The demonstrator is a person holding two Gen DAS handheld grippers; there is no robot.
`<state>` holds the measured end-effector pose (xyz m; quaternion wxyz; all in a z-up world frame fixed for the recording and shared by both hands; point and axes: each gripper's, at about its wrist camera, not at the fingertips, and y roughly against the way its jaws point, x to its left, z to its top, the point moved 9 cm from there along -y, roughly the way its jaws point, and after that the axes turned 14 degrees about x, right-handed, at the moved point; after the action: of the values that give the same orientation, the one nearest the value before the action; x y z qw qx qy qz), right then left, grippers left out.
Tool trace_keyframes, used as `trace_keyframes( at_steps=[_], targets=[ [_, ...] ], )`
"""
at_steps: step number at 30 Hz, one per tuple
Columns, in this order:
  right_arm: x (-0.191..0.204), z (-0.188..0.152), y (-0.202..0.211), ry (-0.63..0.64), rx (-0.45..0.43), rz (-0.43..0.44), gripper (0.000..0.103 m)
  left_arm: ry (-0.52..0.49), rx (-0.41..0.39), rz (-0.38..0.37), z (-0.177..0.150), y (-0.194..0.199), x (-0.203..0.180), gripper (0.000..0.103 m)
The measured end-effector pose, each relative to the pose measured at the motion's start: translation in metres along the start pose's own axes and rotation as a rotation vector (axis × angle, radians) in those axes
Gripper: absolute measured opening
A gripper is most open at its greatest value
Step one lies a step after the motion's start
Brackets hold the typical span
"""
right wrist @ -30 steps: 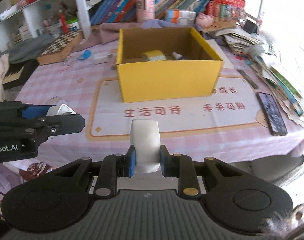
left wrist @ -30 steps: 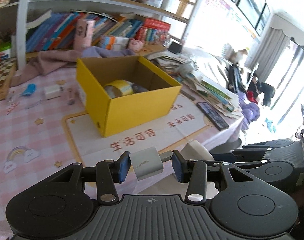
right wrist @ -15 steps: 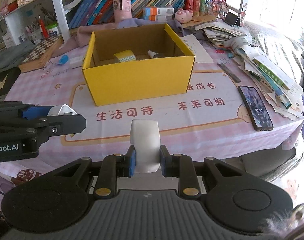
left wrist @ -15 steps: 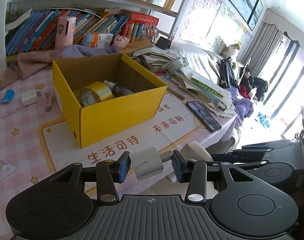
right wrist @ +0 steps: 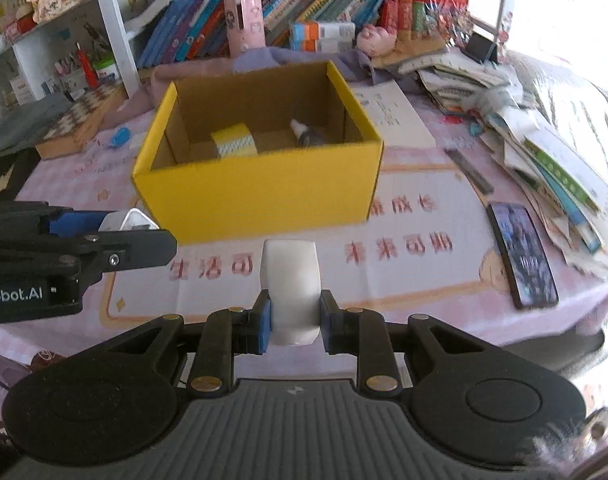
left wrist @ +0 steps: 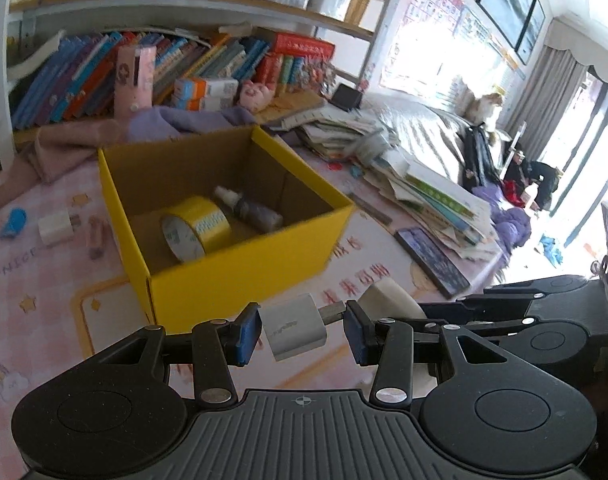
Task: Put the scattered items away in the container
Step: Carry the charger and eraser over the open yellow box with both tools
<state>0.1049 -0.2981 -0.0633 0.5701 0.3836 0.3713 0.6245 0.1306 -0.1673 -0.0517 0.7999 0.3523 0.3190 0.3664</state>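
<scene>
A yellow cardboard box (left wrist: pixel 239 272) (right wrist: pixel 259 196) stands open on the pink table, holding a roll of yellow tape (left wrist: pixel 193 226) (right wrist: pixel 233 145) and a small dark bottle (left wrist: pixel 251 212) (right wrist: pixel 306 136). My left gripper (left wrist: pixel 301 330) is shut on a white charger plug (left wrist: pixel 293 326), held in the air before the box's front wall. My right gripper (right wrist: pixel 293 322) is shut on a white rounded case (right wrist: pixel 289 284), also in front of the box. The left gripper with its plug shows at the left of the right wrist view (right wrist: pixel 129 220).
Left of the box lie a white adapter (left wrist: pixel 57 226), a pink stick (left wrist: pixel 95 234) and a blue clip (left wrist: pixel 13 220) (right wrist: pixel 119 136). A phone (right wrist: pixel 522 256) and stacked papers (right wrist: pixel 544 160) lie to the right. A chessboard (right wrist: pixel 79 120) and bookshelves stand behind.
Both grippers have moved forward and higher toward the box with their items still held. The box looks nearer and its inside shows more.
</scene>
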Motion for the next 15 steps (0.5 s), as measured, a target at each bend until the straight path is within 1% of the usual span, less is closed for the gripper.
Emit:
trace_keyframes(
  at_steps=[6,15],
  targets=[
    [-0.009,0.038,-0.004,0.074,-0.049,0.031,0.023,0.034,-0.042,0.074,0.030,-0.001,0.009,0.043],
    [-0.020,0.094,-0.019,0.176,-0.100,0.080,0.023,0.077,-0.055,0.183,0.065,-0.020,0.025,0.043]
  ],
)
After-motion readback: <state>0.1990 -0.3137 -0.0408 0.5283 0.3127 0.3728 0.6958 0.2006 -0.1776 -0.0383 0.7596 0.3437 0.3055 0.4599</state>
